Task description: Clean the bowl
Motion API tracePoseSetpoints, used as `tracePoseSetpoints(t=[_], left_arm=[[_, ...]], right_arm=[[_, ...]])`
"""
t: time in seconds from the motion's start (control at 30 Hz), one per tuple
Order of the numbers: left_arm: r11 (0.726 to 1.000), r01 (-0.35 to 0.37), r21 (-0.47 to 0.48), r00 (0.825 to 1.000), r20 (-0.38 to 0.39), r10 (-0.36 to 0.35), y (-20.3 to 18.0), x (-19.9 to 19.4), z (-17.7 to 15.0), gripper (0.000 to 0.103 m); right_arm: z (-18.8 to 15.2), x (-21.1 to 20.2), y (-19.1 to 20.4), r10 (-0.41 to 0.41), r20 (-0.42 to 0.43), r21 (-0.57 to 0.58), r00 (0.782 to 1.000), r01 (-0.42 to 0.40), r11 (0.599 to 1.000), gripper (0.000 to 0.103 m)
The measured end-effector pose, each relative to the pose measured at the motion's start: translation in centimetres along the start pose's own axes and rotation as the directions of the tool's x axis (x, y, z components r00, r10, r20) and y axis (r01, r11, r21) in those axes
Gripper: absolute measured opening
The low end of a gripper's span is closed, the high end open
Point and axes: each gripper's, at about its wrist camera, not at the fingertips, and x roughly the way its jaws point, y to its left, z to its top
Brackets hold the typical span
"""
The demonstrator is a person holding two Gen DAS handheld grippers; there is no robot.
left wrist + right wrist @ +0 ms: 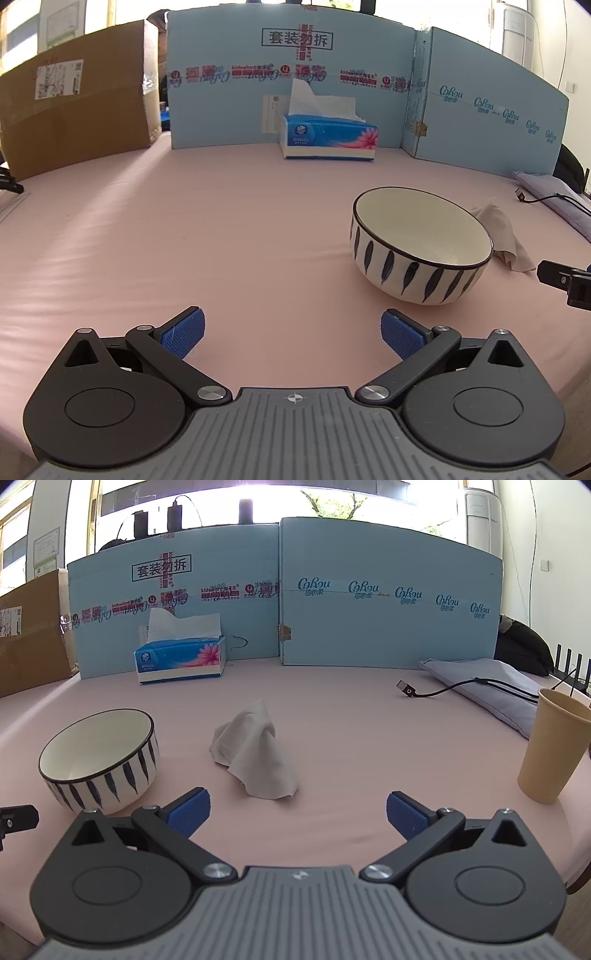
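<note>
Overall, a pink table (184,229) carries everything in view. Along its far edge stand blue panels (388,602) printed with logos, upright and side by side, with a brown carton (77,110) at their left end.

A grey pouch (487,686) lies flat at the far right, a black cable (443,691) running across it and ending in a plug on the table. A tan paper cup (554,746) stands upright near the right edge, just in front of the pouch.

A tissue box (328,142) sits against the panels, one sheet standing out of its slot.

The bowl (99,757), white with dark leaf strokes and a dark rim, stands upright on the table, front and left of centre in the right wrist view; in the left wrist view it lies ahead and to the right. Its inside shows plain cream; no soiling can be made out.

A crumpled tissue (255,749) lies on the table just right of the bowl, apart from it, peaked in the middle.

Left gripper (293,332): jaws spread wide, nothing between the blue pads (184,332), held low over bare table, near the bowl but clear of it.

Right gripper (298,814): jaws likewise spread wide and empty, the tissue just beyond the fingertips, untouched.
</note>
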Motion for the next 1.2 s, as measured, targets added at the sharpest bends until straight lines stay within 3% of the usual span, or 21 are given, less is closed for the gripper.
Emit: tracePoseSetpoints(t=[0.27,0.53,1.2], left_arm=[[0.999,0.031,-0.037,1.000,-0.004,-0.031,1.4,-0.1,0.0,0.103],[1.000,-0.014,-0.021,1.000,-0.004,0.013,0.1,-0.1,-0.2,0.103],[1.000,-0.024,-0.020,1.000,-0.005,0.024,0.0,-0.1,-0.4,0.103]], right_arm=[[-0.2,0.0,-0.1,-0.003,0.006,-0.001,1.000,0.003,1.000,0.103],[-0.1,-0.2,0.0,-0.006,0.004,-0.009,1.000,0.006,1.000,0.103],[0.0,-0.3,0.2,-0.005,0.003,-0.009,1.000,0.005,1.000,0.103]])
